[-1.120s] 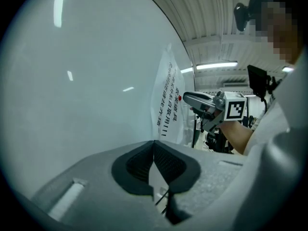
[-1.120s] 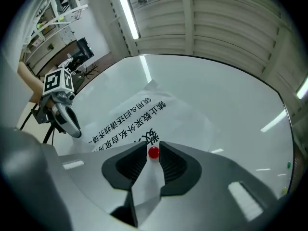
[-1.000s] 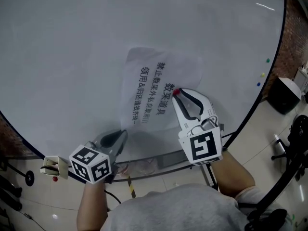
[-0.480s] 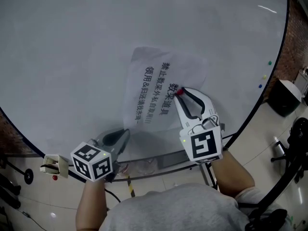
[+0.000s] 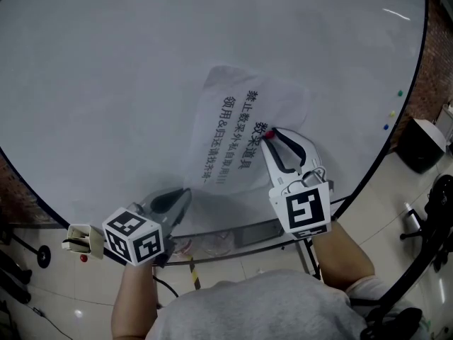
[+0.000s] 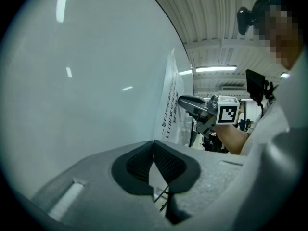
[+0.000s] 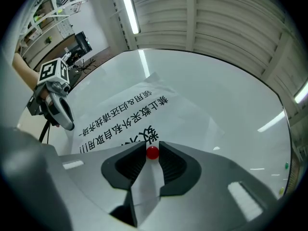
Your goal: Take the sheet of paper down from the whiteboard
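Note:
A white sheet of paper (image 5: 233,119) with lines of dark print hangs on the whiteboard (image 5: 127,62); it also shows as the sheet of paper (image 7: 130,107) in the right gripper view. My right gripper (image 5: 269,136) is at the sheet's right edge, shut on a small red magnet (image 5: 268,134). That red magnet (image 7: 152,152) sits pinched between the tips. My left gripper (image 5: 185,193) is shut and empty, close to the board below the sheet's lower left. In the left gripper view the sheet (image 6: 172,105) bulges off the board.
Three small coloured magnets (image 5: 391,113) sit near the board's right edge. A tray (image 5: 233,236) runs under the board's lower edge. A dark bin (image 5: 417,144) and a black chair base (image 5: 432,211) stand on the floor at right.
The head view has drifted slightly, so the sheet and right gripper sit a little further right and lower. Both grippers keep their places and grips.

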A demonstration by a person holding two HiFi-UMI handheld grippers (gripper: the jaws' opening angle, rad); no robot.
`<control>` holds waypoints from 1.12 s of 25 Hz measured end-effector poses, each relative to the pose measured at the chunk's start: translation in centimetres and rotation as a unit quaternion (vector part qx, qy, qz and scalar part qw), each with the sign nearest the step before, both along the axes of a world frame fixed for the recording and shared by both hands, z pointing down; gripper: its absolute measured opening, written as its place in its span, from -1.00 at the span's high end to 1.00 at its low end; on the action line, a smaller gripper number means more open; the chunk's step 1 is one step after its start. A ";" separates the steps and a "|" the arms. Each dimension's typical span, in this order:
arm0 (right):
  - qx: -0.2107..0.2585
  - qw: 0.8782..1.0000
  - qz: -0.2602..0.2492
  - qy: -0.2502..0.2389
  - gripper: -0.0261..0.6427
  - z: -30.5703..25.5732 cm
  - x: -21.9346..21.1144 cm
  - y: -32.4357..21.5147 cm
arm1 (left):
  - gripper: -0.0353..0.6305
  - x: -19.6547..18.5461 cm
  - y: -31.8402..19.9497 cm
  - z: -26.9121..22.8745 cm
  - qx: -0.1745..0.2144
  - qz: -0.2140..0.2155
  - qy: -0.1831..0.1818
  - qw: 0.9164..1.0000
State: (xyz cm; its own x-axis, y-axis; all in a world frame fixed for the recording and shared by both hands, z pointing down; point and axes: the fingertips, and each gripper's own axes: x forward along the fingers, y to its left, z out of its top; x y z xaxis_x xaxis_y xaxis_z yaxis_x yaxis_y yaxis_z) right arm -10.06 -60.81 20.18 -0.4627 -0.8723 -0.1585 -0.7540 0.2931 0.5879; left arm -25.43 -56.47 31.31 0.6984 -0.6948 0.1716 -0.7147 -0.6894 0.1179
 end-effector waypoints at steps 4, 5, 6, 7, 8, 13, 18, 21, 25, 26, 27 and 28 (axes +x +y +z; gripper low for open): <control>-0.014 1.000 -0.006 0.008 0.68 0.3 -0.1 0.1 | 0.88 -0.8 0.4 -0.7 0.001 -0.013 0.002 1.000; -0.017 1.000 -0.008 0.007 0.68 0.3 0.0 0.1 | 0.88 -0.9 0.6 -0.8 -0.001 -0.016 0.001 1.000; -0.018 1.000 -0.010 0.003 0.68 0.2 0.2 0.1 | 0.88 -1.0 0.7 -0.9 -0.003 -0.021 -0.001 1.000; -0.019 1.000 -0.011 0.001 0.68 0.0 0.6 0.0 | 0.88 -1.1 0.8 -1.0 -0.006 -0.028 -0.003 1.000; -0.020 1.000 -0.011 -0.002 0.68 -0.3 1.1 -0.1 | 0.88 -1.2 0.8 -1.2 -0.008 -0.035 -0.004 0.999; -0.026 0.999 -0.011 -0.016 0.68 -2.1 4.5 -0.2 | 0.88 -1.2 1.4 -2.8 -0.018 -0.073 -0.008 0.997; -0.033 0.999 -0.012 -0.013 0.68 -1.2 2.8 0.1 | 0.88 -5.5 2.1 -1.8 -0.029 -0.103 0.001 0.994; -0.029 0.999 -0.011 -0.011 0.68 1.5 -1.4 0.5 | 0.88 -11.4 2.2 1.2 -0.021 -0.126 -0.010 0.992; -0.032 0.999 -0.005 -0.011 0.68 2.3 -1.9 0.3 | 0.88 -16.8 2.6 3.8 -0.042 -0.199 -0.029 0.979; -0.032 0.999 -0.002 -0.010 0.68 2.3 -1.8 0.3 | 0.88 -17.3 2.9 4.1 -0.047 -0.204 -0.017 0.978; -0.032 0.999 0.001 -0.008 0.68 2.4 -1.7 0.2 | 0.88 -17.5 3.2 4.1 -0.050 -0.202 -0.006 0.978; -0.031 0.999 0.004 -0.008 0.68 2.4 -1.7 0.2 | 0.88 -17.4 3.4 4.1 -0.049 -0.197 -0.001 0.979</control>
